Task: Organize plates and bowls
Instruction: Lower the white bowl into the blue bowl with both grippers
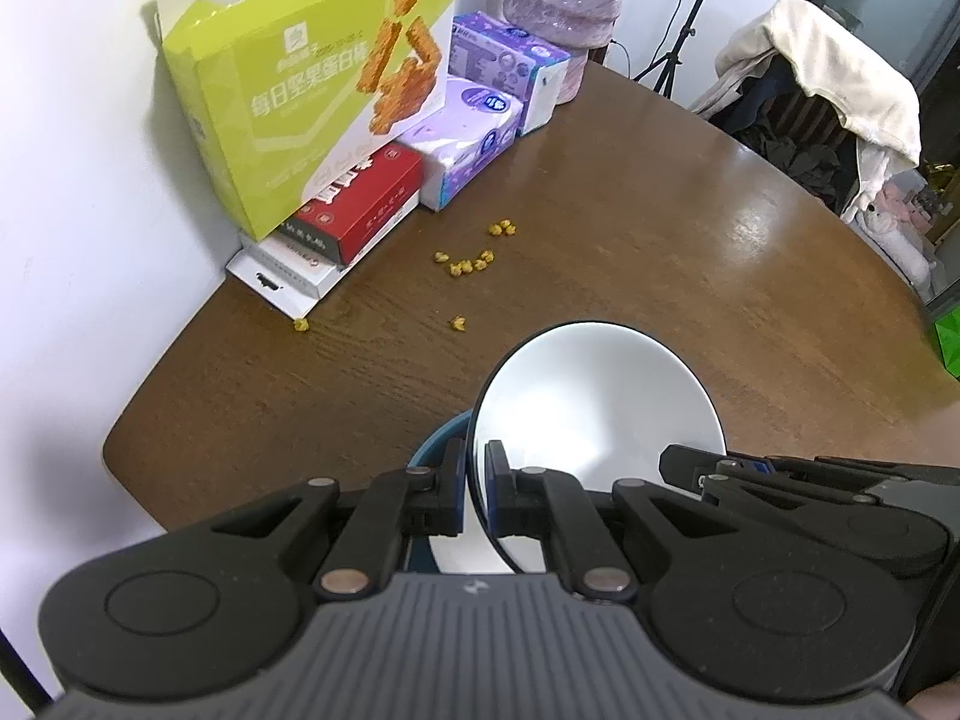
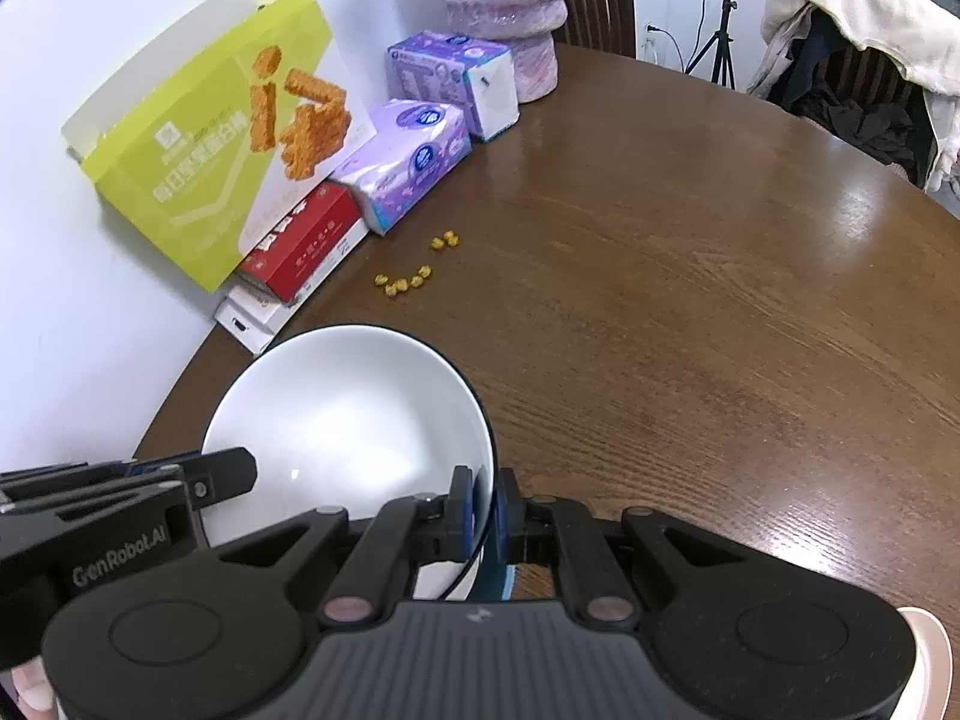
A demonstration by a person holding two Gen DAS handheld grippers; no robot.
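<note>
A white bowl with a dark rim (image 1: 600,402) is held between both grippers above the brown table; it also shows in the right wrist view (image 2: 348,414). My left gripper (image 1: 475,489) is shut on the bowl's left rim. My right gripper (image 2: 485,510) is shut on its right rim. Under the bowl, part of a blue bowl (image 1: 435,441) shows at the left; a blue edge (image 2: 497,576) also shows below the right gripper. The right gripper's body (image 1: 780,480) enters the left wrist view from the right.
Along the wall stand a green snack box (image 1: 300,96), a red box (image 1: 360,198), purple tissue packs (image 1: 474,132) and a pink wrapped roll (image 1: 570,0). Yellow crumbs (image 1: 468,264) lie on the table (image 1: 690,252). A chair with clothes (image 1: 840,102) stands beyond the table.
</note>
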